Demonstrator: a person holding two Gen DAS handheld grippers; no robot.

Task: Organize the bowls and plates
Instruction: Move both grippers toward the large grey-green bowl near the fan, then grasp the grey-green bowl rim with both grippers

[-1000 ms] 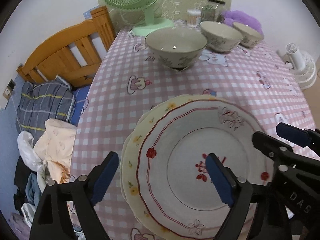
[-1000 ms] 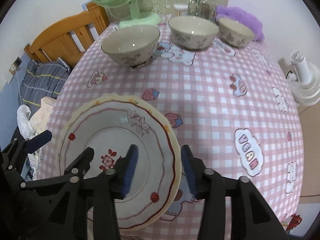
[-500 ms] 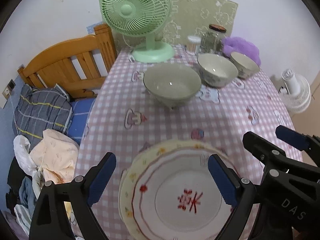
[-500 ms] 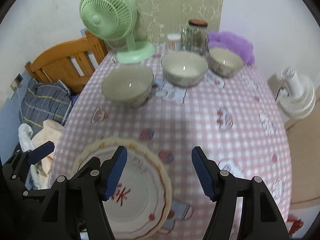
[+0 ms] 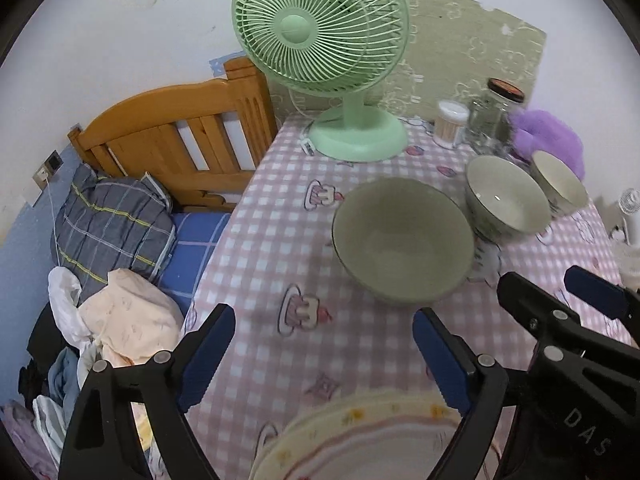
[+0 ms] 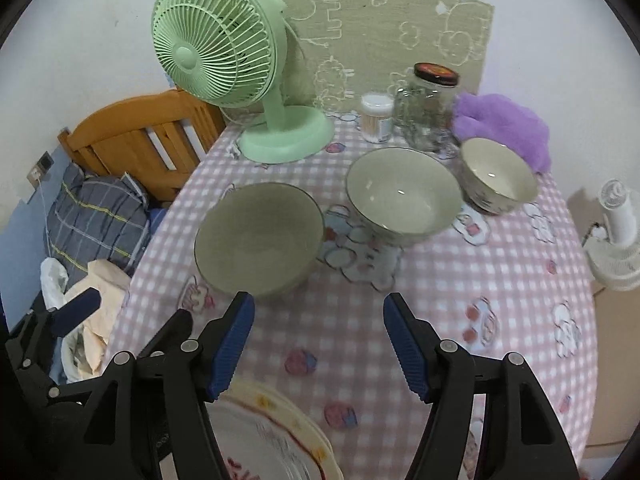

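Stacked plates [image 5: 360, 436] with red and yellow trim lie at the near edge of the pink checked table [image 5: 256, 264], below both grippers; they also show in the right wrist view [image 6: 272, 436]. Three bowls stand in a row further back: a large one [image 5: 402, 246] [image 6: 258, 238], a middle one [image 5: 506, 198] [image 6: 402, 194] and a small one [image 5: 560, 182] [image 6: 496, 174]. My left gripper [image 5: 324, 352] is open and empty above the plates' far rim. My right gripper [image 6: 318, 344] is open and empty, just short of the large bowl.
A green fan [image 5: 324, 36] stands at the table's back left. A cotton swab tub [image 6: 376, 118], a glass jar [image 6: 428, 108] and a purple fluffy thing [image 6: 504, 128] sit at the back. A wooden bed frame [image 5: 176, 132] with bedding lies left. A white fan [image 6: 618, 240] stands at the right.
Both grippers rose and pulled back from the stacked plates, which slid to the bottom of both views. The right gripper opened, letting go of the plate rim. The bowls now sit nearer the middle.
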